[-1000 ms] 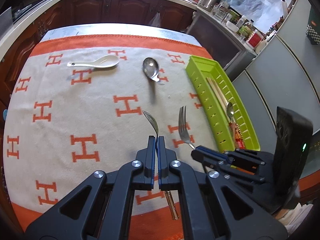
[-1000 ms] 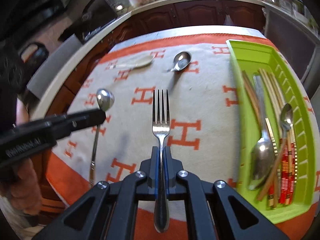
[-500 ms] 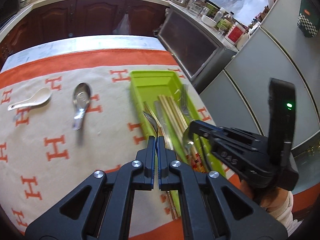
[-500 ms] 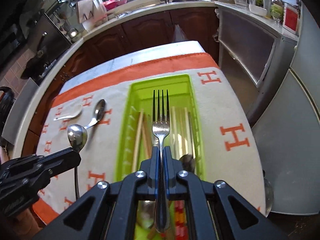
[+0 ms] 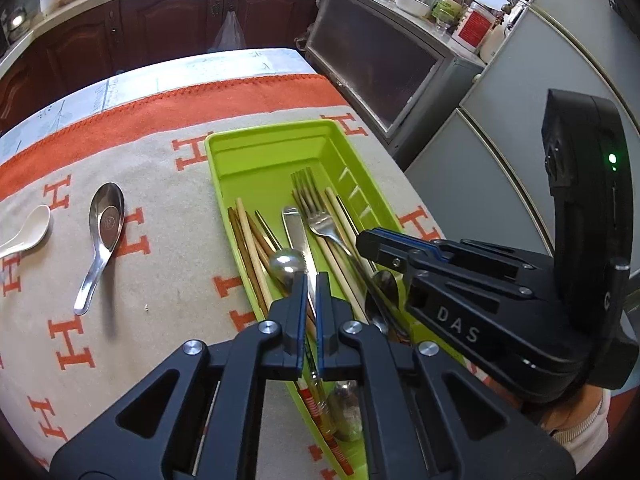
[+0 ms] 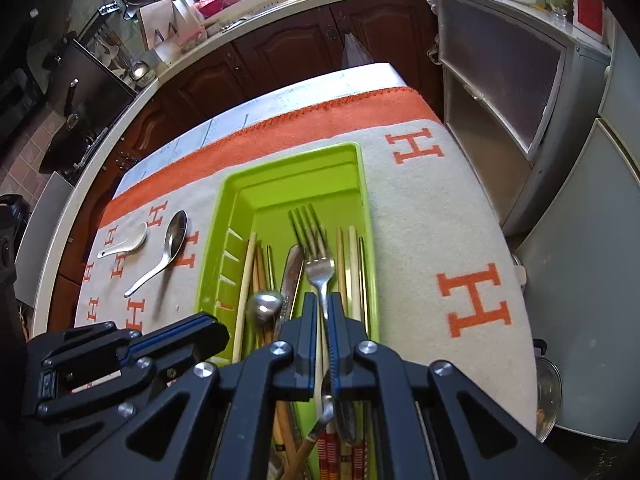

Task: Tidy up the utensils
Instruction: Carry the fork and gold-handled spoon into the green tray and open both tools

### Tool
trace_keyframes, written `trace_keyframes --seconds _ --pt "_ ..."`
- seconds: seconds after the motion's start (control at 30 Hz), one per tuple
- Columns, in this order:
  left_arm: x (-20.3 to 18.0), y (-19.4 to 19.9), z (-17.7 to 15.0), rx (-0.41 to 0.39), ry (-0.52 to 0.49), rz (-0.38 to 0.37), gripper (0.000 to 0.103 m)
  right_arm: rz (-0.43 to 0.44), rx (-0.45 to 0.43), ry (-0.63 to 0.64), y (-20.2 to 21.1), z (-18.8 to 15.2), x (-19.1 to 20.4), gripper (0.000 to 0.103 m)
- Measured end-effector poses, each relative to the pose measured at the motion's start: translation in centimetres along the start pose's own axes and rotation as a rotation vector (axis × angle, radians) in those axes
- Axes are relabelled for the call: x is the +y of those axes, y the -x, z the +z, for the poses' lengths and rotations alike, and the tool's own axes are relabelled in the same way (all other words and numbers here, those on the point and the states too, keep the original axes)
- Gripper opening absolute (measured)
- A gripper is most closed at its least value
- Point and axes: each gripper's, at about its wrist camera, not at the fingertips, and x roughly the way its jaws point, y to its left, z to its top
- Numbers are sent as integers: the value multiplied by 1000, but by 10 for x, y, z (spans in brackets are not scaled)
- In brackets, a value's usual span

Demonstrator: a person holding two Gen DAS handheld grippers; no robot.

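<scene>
The green tray (image 5: 272, 160) (image 6: 280, 184) holds chopsticks, a knife (image 5: 294, 232) and other cutlery. My left gripper (image 5: 312, 284) (image 6: 222, 334) hovers over its near end, slightly open. A metal spoon (image 5: 285, 261) (image 6: 262, 305) lies in the tray just left of its tips. My right gripper (image 6: 324, 304) (image 5: 362, 242) is over the tray too, slightly open. The fork (image 6: 319, 270) (image 5: 320, 222) rests on the chopsticks, its handle loose between the fingers. On the cloth left of the tray lie a steel spoon (image 5: 106, 220) (image 6: 176, 236) and a white ceramic spoon (image 5: 28, 232) (image 6: 128, 240).
A beige cloth with orange H marks (image 5: 160, 264) covers the table. The table's right edge runs close beside the tray, with a grey cabinet (image 5: 372, 72) and fridge (image 5: 520, 100) beyond. Dark wooden kitchen cupboards (image 6: 280, 52) stand behind. A sleeve (image 5: 580, 428) shows at lower right.
Both grippers came down over the tray. The spoon left the left gripper and now lies in the tray. The fork has tipped down onto the chopsticks as the right fingers eased apart.
</scene>
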Motion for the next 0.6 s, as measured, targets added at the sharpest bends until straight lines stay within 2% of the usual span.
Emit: trace_keyframes --seconds 0.07,0.17,0.23,0.33,0.6 --pt "0 3 -1 9 -11 13 2 5 -11 -8 5 -2 -2 5" --pt "-1 15 -7 3 -25 39 12 -1 -37 -9 17 -8 -1 5" --pt "0 23 -13 -8 -31 47 28 -2 -55 -3 24 -11 3 5" --pt "3 38 -25 -35 -28 65 42 10 -77 -5 35 -19 11 5" --pt "20 83 -56 -95 -10 140 44 42 -84 17 51 -47 42 5"
